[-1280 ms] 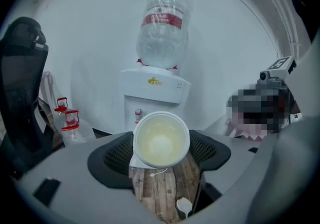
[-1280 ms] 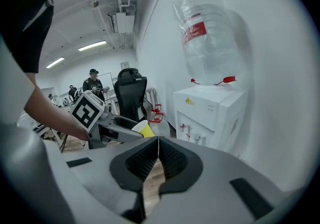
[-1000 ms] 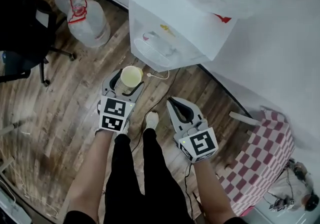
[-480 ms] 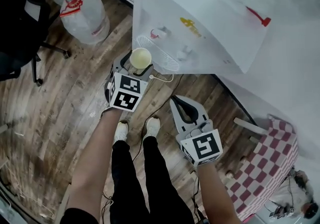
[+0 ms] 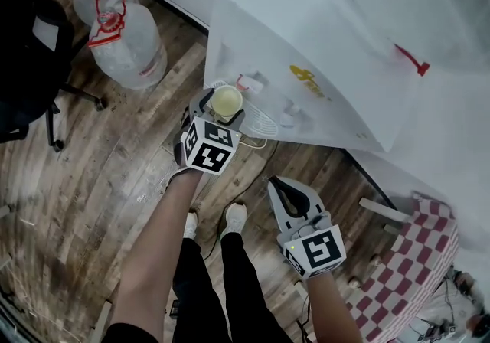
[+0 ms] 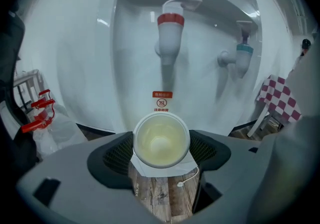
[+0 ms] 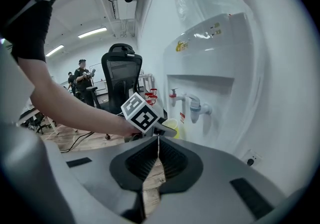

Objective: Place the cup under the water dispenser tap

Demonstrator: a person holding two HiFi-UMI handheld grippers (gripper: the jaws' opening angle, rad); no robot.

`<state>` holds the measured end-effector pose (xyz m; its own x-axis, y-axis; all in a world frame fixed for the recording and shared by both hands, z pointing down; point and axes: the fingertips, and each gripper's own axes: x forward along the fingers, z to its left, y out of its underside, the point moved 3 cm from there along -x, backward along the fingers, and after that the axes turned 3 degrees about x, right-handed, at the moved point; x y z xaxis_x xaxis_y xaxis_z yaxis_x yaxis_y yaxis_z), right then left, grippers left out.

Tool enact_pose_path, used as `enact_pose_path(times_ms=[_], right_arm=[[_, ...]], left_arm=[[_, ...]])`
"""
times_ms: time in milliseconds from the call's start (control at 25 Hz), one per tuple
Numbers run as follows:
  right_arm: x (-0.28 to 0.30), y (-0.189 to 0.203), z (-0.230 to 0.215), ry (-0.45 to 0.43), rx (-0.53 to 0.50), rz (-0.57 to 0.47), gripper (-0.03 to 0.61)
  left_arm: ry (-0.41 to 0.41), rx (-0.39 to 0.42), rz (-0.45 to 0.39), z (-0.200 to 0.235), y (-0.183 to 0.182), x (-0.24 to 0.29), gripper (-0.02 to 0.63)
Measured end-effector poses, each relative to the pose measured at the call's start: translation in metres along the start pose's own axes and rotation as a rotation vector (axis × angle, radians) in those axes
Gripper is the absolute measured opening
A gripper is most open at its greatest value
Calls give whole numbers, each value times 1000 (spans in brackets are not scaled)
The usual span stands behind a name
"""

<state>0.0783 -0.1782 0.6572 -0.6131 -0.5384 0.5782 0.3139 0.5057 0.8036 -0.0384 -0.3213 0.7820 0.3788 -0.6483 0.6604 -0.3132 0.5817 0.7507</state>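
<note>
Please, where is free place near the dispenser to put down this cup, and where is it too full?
The drip tray below the red tap and the blue tap looks bare, so the cup fits there. Left of the dispenser, water bottles crowd the floor; a white cable lies in front.

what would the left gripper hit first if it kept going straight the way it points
Probably the water dispenser, at its recessed back wall near the warning label below the red tap. The cup held in the left gripper would touch first. Depth is unclear.
</note>
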Motion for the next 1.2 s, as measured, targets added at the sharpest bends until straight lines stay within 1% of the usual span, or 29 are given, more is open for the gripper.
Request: enact_pose_path(times_ms=[240, 480, 680, 880, 1200], right_arm=[[8, -1, -7, 8, 1, 12, 23], [12, 5, -11, 23, 16, 31, 23], [15, 3, -7, 23, 19, 34, 23], [13, 2, -6, 28, 18, 34, 23], [-1, -6, 3, 41, 33, 25, 23]], left_arm=[[2, 2, 27, 5, 3, 18, 360], [33, 32, 44, 5, -3, 28, 360], [54, 45, 37, 3, -3, 30, 365], [36, 37, 9, 5, -2, 26, 387], [52, 32, -1, 3, -2, -3, 390]])
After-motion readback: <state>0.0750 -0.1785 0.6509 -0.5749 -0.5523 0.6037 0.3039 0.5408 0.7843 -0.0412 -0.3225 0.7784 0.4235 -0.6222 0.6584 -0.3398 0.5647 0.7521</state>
